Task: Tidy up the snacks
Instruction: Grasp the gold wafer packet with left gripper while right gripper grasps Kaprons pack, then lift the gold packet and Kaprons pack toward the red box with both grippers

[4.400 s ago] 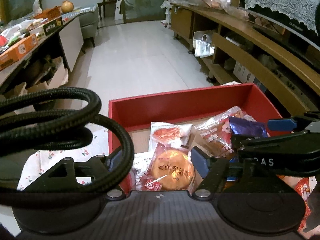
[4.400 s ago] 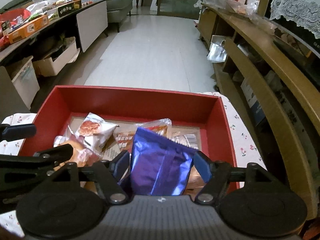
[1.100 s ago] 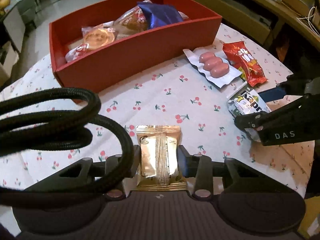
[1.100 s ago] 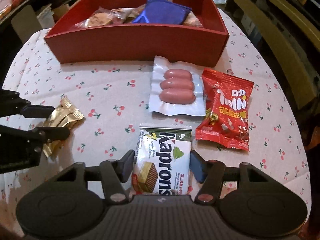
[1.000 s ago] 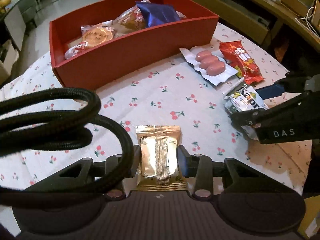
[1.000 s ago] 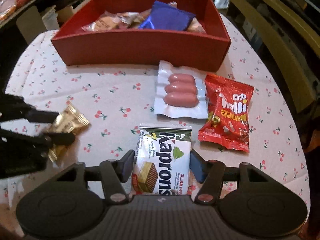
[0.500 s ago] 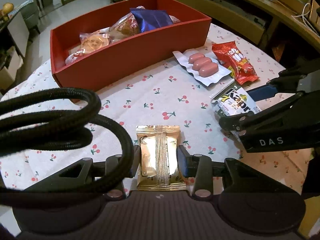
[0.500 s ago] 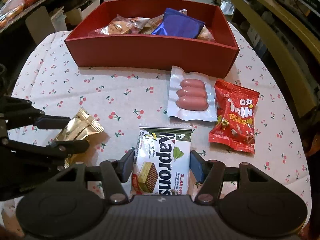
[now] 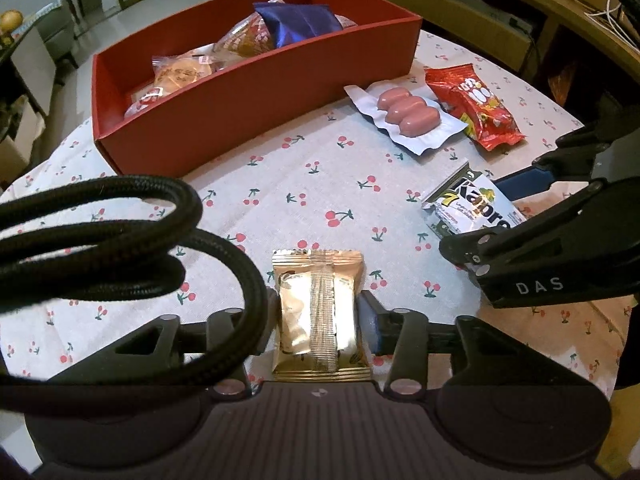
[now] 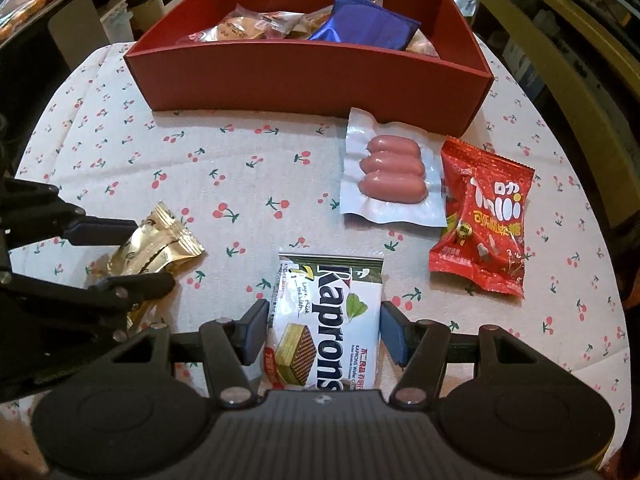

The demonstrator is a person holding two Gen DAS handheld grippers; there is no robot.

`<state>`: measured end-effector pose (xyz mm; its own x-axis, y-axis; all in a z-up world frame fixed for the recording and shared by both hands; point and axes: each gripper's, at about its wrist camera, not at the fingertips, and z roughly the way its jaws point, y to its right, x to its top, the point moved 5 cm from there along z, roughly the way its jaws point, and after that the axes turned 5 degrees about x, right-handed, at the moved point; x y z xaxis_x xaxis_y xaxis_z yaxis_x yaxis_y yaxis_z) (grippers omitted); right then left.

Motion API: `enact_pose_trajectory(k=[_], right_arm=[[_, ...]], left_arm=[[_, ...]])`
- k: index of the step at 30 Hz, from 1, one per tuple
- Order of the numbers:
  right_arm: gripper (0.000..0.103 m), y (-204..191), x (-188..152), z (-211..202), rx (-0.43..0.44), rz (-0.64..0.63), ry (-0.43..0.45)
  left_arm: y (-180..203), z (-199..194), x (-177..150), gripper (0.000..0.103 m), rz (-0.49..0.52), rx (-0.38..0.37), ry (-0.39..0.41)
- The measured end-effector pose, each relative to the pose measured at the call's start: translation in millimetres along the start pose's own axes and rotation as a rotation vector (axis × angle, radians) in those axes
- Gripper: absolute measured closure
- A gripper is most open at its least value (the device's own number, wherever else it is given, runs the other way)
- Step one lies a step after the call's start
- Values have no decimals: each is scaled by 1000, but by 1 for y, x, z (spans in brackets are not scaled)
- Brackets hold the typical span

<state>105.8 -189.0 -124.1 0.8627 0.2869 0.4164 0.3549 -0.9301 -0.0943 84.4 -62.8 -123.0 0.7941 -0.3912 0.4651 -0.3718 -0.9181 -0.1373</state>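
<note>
Left gripper [image 9: 318, 312]: fingers opening around the gold foil snack packet [image 9: 318, 312], which may drop onto the cherry-print surface [image 9: 312, 184]. Right gripper [image 10: 324, 330]: fingers hold the white-green wafer packet [image 10: 326, 320]; a loose grip risks slippage short of the red cardboard box [image 10: 304, 76].

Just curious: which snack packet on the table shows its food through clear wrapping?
The sausage pack, beside the red packet; the other wrappers are opaque.

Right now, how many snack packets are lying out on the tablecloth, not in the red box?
4: gold packet at left, Kaprons wafer in the near middle, sausage pack beside the red box, red candy bag at right.
</note>
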Motion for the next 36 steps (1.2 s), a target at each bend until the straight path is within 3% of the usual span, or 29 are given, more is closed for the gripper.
enact_pose_trajectory(k=[3, 8, 10, 13, 15, 24, 30, 36], right_arm=[[26, 0, 0, 0, 4, 3, -2], [26, 0, 0, 0, 10, 7, -5], [26, 2, 1, -2, 18, 16, -5], [27, 10, 3, -12, 17, 33, 23], [27, 20, 8, -23, 11, 57, 60], [27, 77, 20, -73, -34, 210, 208], [27, 105, 19, -79, -72, 285, 222], [27, 86, 18, -67, -49, 218, 184]], left_arm=[[-3, 2, -1, 26, 5, 39, 1], [-6, 6, -3, 21, -19, 8, -14], [-4, 5, -3, 26, -20, -2, -13], [-1, 0, -2, 48, -8, -19, -3], [1, -2, 0, 55, -20, -42, -5], [0, -11, 10, 56, -33, -54, 27], [-4, -17, 21, 56, -56, -65, 57], [3, -16, 27, 56, -40, -69, 62]])
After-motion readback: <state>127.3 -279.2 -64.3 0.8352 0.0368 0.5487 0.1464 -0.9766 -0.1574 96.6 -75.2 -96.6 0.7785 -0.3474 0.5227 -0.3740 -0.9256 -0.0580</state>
